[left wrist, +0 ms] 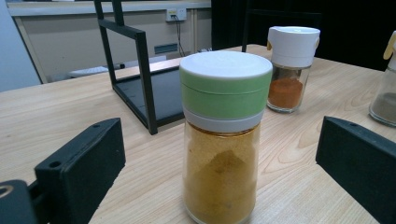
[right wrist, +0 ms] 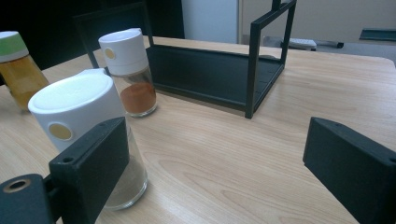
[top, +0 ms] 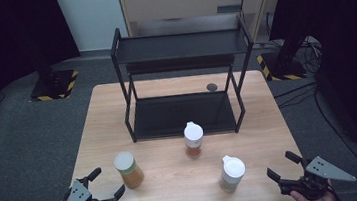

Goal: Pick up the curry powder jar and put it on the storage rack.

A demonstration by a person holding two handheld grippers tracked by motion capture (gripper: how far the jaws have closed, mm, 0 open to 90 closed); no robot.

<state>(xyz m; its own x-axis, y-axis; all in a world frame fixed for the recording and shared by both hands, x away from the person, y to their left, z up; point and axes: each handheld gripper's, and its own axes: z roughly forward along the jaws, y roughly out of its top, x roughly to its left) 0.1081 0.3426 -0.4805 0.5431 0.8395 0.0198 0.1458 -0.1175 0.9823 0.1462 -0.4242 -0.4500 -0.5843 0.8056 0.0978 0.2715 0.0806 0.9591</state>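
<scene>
Left gripper (top: 106, 183) sits at the near left table (top: 175, 186) edge, jaws spread wide, nothing between the pads; green-lid jar (top: 129, 169) stands upright just ahead of it, not touched. In the left gripper view the jar (left wrist: 223, 135) is centred between the two jaws: clear glass, yellow-orange powder filling most of it, pale green cap with a white flat top and a white collar below. Right gripper (top: 284, 166) at the near right edge, jaws also wide and empty; white-cap jar (top: 232, 173) stands just to its left, apart from it. That jar (right wrist: 88, 130) has a white flip cap with a small tan dot and greyish powder low in the glass; the left jaw partly covers it in the right gripper view. Red-powder jar (top: 193, 139) stands mid-table, just in front of the black rack (top: 179, 80).
</scene>
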